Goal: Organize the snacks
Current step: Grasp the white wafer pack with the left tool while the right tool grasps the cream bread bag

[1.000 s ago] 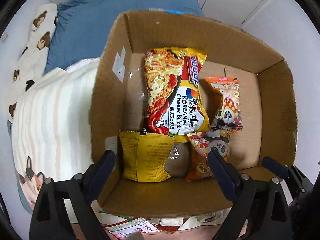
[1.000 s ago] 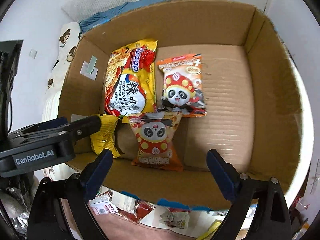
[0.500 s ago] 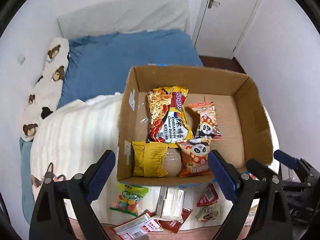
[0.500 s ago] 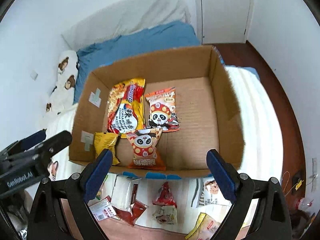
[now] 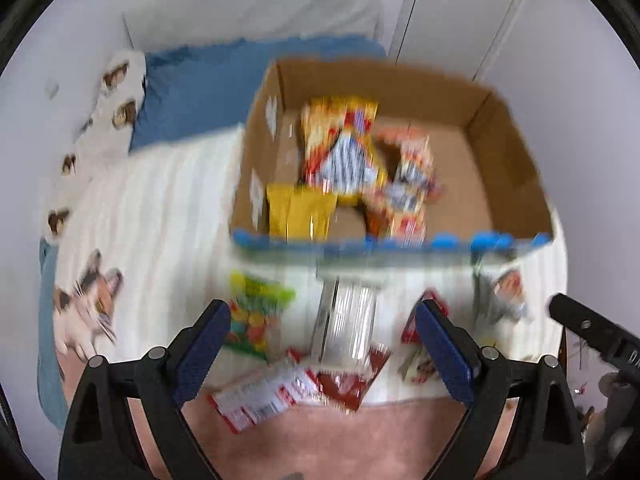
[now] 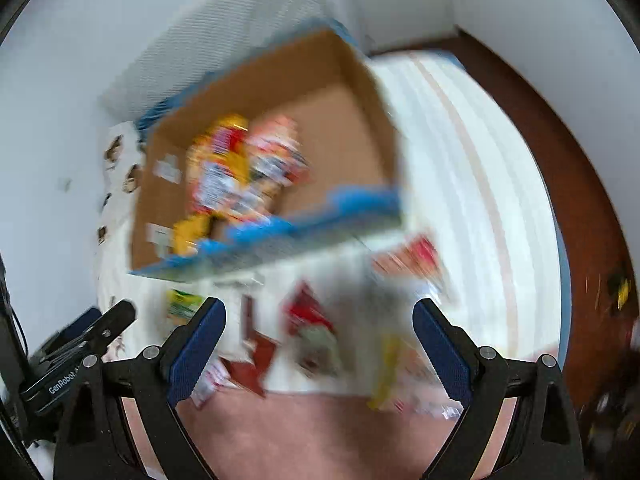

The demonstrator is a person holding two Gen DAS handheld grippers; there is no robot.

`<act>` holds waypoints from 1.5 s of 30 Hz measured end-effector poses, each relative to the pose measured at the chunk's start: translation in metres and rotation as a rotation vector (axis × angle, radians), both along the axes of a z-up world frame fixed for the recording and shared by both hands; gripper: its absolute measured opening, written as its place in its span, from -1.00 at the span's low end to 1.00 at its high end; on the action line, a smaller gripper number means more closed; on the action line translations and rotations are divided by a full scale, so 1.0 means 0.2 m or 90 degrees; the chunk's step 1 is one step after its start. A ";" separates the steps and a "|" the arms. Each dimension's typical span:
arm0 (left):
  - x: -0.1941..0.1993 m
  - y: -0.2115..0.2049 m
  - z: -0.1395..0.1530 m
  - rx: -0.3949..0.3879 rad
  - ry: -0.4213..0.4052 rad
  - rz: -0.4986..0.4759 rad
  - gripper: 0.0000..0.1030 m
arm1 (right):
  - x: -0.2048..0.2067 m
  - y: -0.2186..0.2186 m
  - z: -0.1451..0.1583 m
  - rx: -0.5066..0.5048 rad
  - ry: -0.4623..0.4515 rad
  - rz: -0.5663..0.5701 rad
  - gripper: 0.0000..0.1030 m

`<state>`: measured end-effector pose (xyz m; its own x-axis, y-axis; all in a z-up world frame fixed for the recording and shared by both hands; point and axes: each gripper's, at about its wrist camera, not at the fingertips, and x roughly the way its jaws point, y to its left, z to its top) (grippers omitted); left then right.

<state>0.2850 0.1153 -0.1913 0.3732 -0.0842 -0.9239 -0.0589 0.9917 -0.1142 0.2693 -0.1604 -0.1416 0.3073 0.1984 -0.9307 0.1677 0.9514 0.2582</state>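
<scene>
Pulled back and up from the cardboard box (image 5: 508,152) since a second ago — now framing the loose packets on the striped blanket (image 5: 168,200), likely to choose the next snack. Left gripper (image 5: 324,344) and right gripper (image 6: 318,342): jaws wide, holding nothing. Beyond the jaws, inside the box: a ramen packet (image 5: 344,148), a yellow pouch (image 5: 300,216), two orange panda packets (image 5: 408,192). Between the left jaws — a clear-wrapped pack (image 5: 348,320); beside the left finger, a candy bag (image 5: 256,308).
</scene>
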 end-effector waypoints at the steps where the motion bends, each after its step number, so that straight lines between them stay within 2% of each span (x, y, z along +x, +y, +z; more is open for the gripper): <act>1: -0.01 0.00 -0.07 -0.004 0.019 0.001 0.84 | -0.02 -0.05 -0.05 -0.001 0.003 -0.027 0.88; 3: 0.00 -0.01 -0.16 -0.001 0.044 -0.001 0.84 | -0.07 -0.15 -0.15 -0.005 0.032 -0.046 0.88; 4: 0.00 -0.02 -0.22 0.004 0.057 -0.006 0.84 | -0.10 -0.18 -0.20 -0.010 0.046 -0.033 0.88; 5: 0.00 -0.03 -0.26 0.010 0.066 -0.014 0.84 | -0.12 -0.19 -0.23 -0.018 0.057 -0.015 0.88; 7: 0.01 -0.07 -0.34 0.030 0.083 -0.033 0.84 | -0.17 -0.15 -0.30 -0.060 0.084 0.074 0.88; 8: 0.02 -0.08 -0.37 0.036 0.089 -0.042 0.84 | -0.18 -0.11 -0.32 -0.092 0.097 0.114 0.88; 12: 0.03 -0.14 -0.47 0.054 0.108 -0.066 0.84 | -0.27 0.09 -0.46 -0.301 0.142 0.310 0.88; 14: 0.03 -0.17 -0.51 0.061 0.118 -0.076 0.84 | -0.29 0.17 -0.55 -0.378 0.163 0.385 0.88; 17: 0.04 -0.21 -0.56 0.073 0.133 -0.094 0.84 | -0.28 0.20 -0.63 -0.425 0.167 0.407 0.87; 20: 0.08 -0.22 -0.62 0.081 0.146 -0.104 0.84 | -0.18 0.10 -0.64 -0.348 0.164 0.307 0.80; 21: 0.10 -0.22 -0.65 0.083 0.154 -0.106 0.84 | -0.12 0.01 -0.64 -0.269 0.169 0.232 0.59; 22: 0.11 -0.22 -0.67 0.081 0.160 -0.107 0.84 | -0.08 -0.07 -0.64 -0.200 0.180 0.168 0.50; 24: 0.15 -0.23 -0.71 0.072 0.173 -0.107 0.84 | -0.05 -0.22 -0.64 -0.070 0.193 0.056 0.50; 26: 0.18 -0.23 -0.75 0.051 0.183 -0.111 0.84 | -0.05 -0.29 -0.62 -0.017 0.183 0.021 0.50; 27: 0.19 -0.23 -0.78 0.044 0.189 -0.111 0.84 | -0.06 -0.29 -0.60 -0.010 0.180 0.022 0.51; 28: 0.20 -0.23 -0.79 0.031 0.190 -0.108 0.73 | -0.07 -0.29 -0.59 -0.010 0.181 0.026 0.52; 29: 0.21 -0.23 -0.80 0.020 0.187 -0.106 0.56 | -0.08 -0.30 -0.59 -0.014 0.183 0.030 0.52; 30: 0.21 -0.22 -0.81 0.016 0.182 -0.094 0.18 | -0.10 -0.29 -0.59 -0.028 0.193 0.043 0.52; 31: 0.22 -0.21 -0.81 0.012 0.180 -0.089 0.13 | -0.11 -0.28 -0.60 -0.040 0.200 0.049 0.52; 33: 0.20 -0.21 -0.80 0.004 0.172 -0.082 0.12 | -0.14 -0.28 -0.64 -0.052 0.207 0.047 0.50; 36: 0.14 -0.21 -0.73 0.002 0.152 -0.080 0.11 | -0.12 -0.31 -0.66 -0.055 0.191 0.021 0.10; 39: 0.02 -0.22 -0.64 -0.007 0.131 -0.083 0.11 | -0.20 -0.33 -0.62 -0.054 0.169 0.005 -0.08; 42: -0.17 -0.25 -0.55 -0.014 0.114 -0.090 0.12 | -0.30 -0.31 -0.60 -0.024 0.166 -0.007 -0.09; 45: -0.42 -0.29 -0.56 -0.025 0.132 -0.099 0.12 | -0.44 -0.23 -0.61 0.015 0.177 -0.002 -0.09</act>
